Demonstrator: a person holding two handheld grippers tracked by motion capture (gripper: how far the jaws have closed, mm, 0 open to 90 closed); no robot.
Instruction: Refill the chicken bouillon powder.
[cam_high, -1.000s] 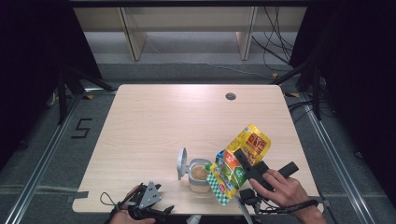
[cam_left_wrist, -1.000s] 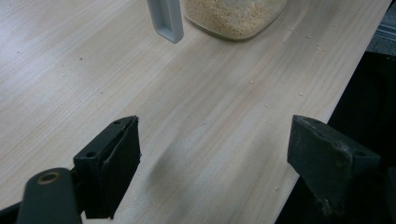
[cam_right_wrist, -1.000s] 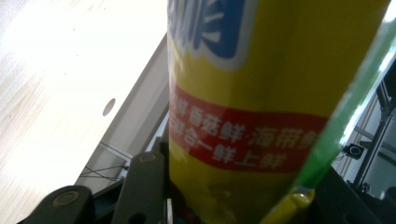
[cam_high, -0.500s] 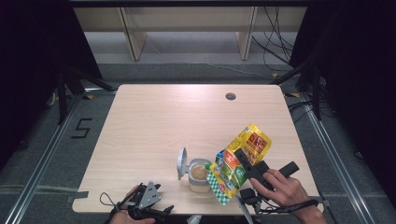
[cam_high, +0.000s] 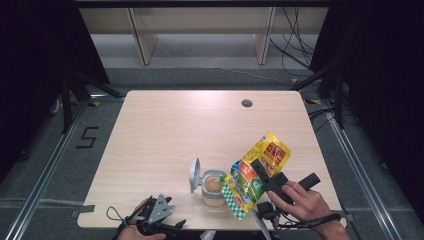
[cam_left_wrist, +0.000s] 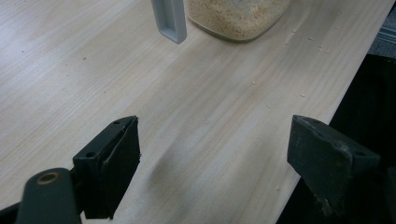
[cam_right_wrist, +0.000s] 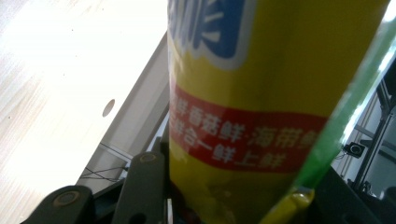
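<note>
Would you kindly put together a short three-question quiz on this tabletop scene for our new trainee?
1. True or false: the right gripper is shut on the yellow pouch.
2. Which way is the pouch tilted? A) toward the open jar; B) toward the table's hole; C) it lies flat.
3. What lies between the left gripper jaws?

Key
1. True: its jaws clamp the pouch.
2. A: the lower end hangs beside the jar's mouth.
3. Nothing but bare table; the jaws stand open, short of the jar.
</note>
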